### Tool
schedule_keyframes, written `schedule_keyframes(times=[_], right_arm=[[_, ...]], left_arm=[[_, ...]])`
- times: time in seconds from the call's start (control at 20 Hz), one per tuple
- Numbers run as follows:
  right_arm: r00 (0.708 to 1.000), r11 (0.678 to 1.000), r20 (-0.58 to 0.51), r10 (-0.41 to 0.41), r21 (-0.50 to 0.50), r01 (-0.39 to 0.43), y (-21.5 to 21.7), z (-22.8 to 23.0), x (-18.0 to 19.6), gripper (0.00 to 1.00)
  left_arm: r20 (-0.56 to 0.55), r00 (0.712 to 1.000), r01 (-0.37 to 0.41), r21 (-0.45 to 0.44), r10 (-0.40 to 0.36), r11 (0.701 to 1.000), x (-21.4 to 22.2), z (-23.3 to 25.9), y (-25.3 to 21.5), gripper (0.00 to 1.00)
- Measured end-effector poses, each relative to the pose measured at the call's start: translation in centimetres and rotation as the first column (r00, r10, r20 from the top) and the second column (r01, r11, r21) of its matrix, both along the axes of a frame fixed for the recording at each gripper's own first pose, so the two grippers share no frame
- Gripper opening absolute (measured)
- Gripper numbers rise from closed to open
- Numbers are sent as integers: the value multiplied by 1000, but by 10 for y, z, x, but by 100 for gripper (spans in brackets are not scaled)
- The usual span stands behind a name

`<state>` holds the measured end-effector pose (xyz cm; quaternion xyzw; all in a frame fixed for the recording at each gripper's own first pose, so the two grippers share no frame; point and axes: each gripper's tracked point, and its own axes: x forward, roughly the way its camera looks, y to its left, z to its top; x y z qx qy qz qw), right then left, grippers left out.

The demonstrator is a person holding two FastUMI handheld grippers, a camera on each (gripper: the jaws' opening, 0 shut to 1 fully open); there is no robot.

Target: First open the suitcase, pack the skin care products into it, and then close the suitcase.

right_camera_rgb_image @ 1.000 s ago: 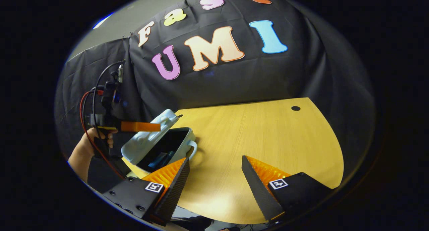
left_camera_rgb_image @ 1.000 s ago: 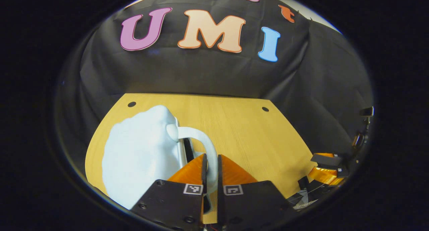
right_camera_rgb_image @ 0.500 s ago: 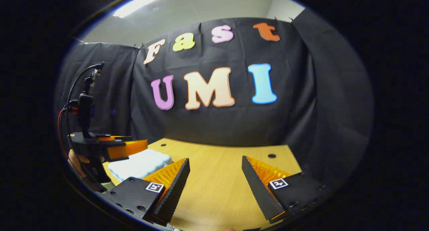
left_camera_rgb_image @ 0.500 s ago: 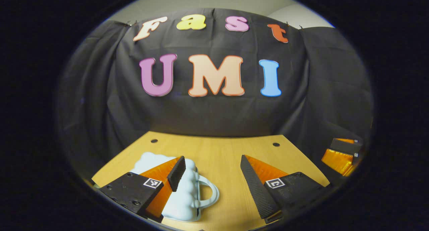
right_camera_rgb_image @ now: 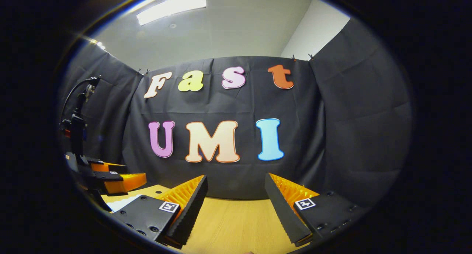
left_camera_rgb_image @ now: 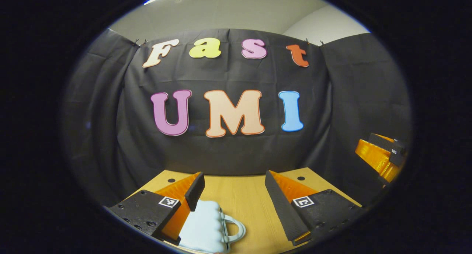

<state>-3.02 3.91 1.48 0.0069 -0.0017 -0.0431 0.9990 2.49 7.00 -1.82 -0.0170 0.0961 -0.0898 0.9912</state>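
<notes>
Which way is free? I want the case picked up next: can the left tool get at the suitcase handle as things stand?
Probably yes. The left tool is open, and the suitcase lies shut on the table just below it, its handle unobstructed between the fingers.

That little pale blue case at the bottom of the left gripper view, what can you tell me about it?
The small pale blue suitcase looks like smooth moulded plastic with a puffy, ribbed shell and a looped carry handle on its right side. It lies flat on the light wooden table, lid shut, handle turned toward the open space between the left gripper jaws, which stand wide apart. One finger overlaps its upper left corner in the picture; whether they touch I cannot tell. Its near end is cut off from sight.
</notes>
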Motion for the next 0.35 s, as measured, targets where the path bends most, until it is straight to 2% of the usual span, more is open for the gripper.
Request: schedule_keyframes(times=[0.2,0.35], right_arm=[[997,997,68,-37,-63,42,10,19,0,95],[996,996,68,-53,-72,58,19,19,0,97]], left_arm=[[16,1000,27,0,-27,1000,3,5,11,95],[-12,999,39,-1,-39,999,6,-4,17,96]])
